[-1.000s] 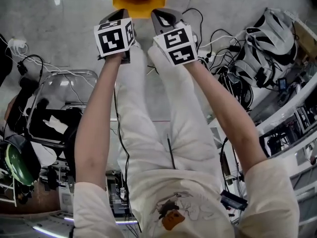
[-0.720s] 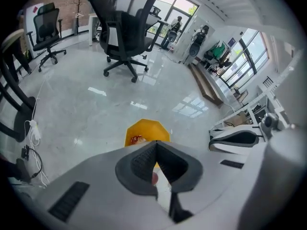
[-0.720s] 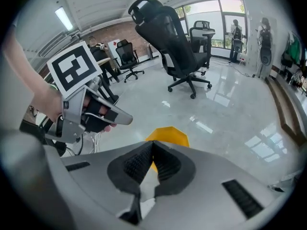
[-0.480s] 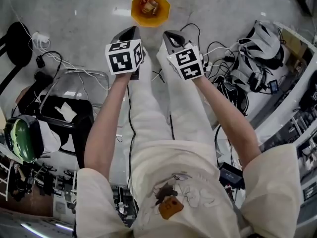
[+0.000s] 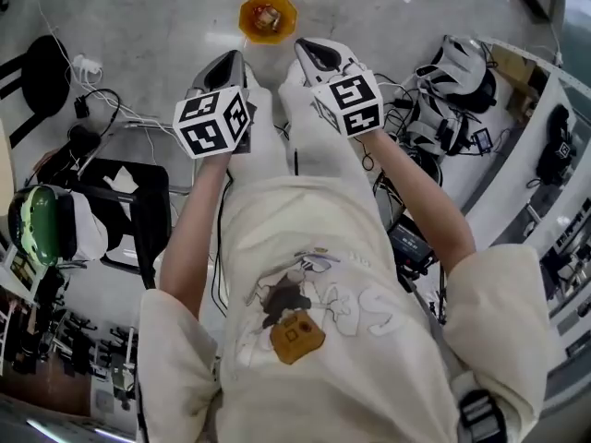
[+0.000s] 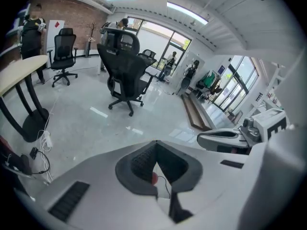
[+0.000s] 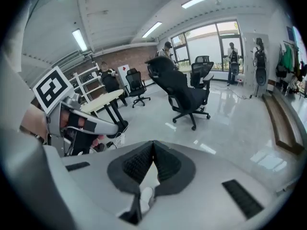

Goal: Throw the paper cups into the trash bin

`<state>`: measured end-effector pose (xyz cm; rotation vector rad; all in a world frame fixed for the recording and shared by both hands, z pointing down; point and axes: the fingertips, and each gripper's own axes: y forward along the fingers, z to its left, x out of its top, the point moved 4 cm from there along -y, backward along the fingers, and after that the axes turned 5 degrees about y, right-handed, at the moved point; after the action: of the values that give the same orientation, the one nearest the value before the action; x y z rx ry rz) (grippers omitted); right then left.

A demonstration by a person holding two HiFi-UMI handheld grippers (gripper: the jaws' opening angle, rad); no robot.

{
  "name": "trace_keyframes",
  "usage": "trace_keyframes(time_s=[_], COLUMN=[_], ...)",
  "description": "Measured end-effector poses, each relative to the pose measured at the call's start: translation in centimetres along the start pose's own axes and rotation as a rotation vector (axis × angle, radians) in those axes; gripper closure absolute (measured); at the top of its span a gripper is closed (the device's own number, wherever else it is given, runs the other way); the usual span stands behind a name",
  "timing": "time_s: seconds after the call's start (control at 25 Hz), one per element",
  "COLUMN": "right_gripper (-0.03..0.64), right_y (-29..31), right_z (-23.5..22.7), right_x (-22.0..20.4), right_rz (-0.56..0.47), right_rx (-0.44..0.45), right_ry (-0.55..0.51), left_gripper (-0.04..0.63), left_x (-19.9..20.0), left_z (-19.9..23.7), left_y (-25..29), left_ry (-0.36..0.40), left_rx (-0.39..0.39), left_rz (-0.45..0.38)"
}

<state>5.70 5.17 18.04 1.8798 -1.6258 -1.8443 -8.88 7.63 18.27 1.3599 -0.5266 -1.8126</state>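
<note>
An orange trash bin (image 5: 267, 17) stands on the grey floor ahead of the person's feet, with small pale and brown things inside it that are too small to name. No paper cup shows outside it. My left gripper (image 5: 231, 59) and right gripper (image 5: 309, 46) are held side by side at waist height, short of the bin, pointing forward. Both have their jaws together with nothing between them. In the left gripper view the left gripper (image 6: 156, 143) points across the room, away from the bin. The right gripper view shows the right gripper (image 7: 153, 143) doing the same.
Cables (image 5: 92, 100) and a black stand (image 5: 129, 210) lie at the left by a green helmet (image 5: 37, 224). Bags and more cables (image 5: 452, 72) crowd the right beside a white desk edge. A black office chair (image 6: 124, 66) stands on the open floor ahead.
The bin has slid from the top edge to farther off and looks smaller. Both grippers have drawn back toward the body and stay shut.
</note>
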Motion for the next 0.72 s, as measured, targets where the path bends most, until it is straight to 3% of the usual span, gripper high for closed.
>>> trace_keyframes(time_s=[0.4,0.72], right_gripper=[0.611,0.611], right_y=[-11.4,-15.9], right_z=[4.6,8.1], right_x=[7.1,7.7], right_rz=[-0.169,-0.234], right_rx=[-0.011,-0.034], right_ry=[0.028,0.066], left_gripper=[0.589,0.589], left_x=[5.6,6.8], left_z=[-3.9,-4.9], left_y=[-13.4,-17.2], left_ry=[0.018,0.056], left_rx=[-0.041,-0.062], left_rz=[-0.193,-0.243])
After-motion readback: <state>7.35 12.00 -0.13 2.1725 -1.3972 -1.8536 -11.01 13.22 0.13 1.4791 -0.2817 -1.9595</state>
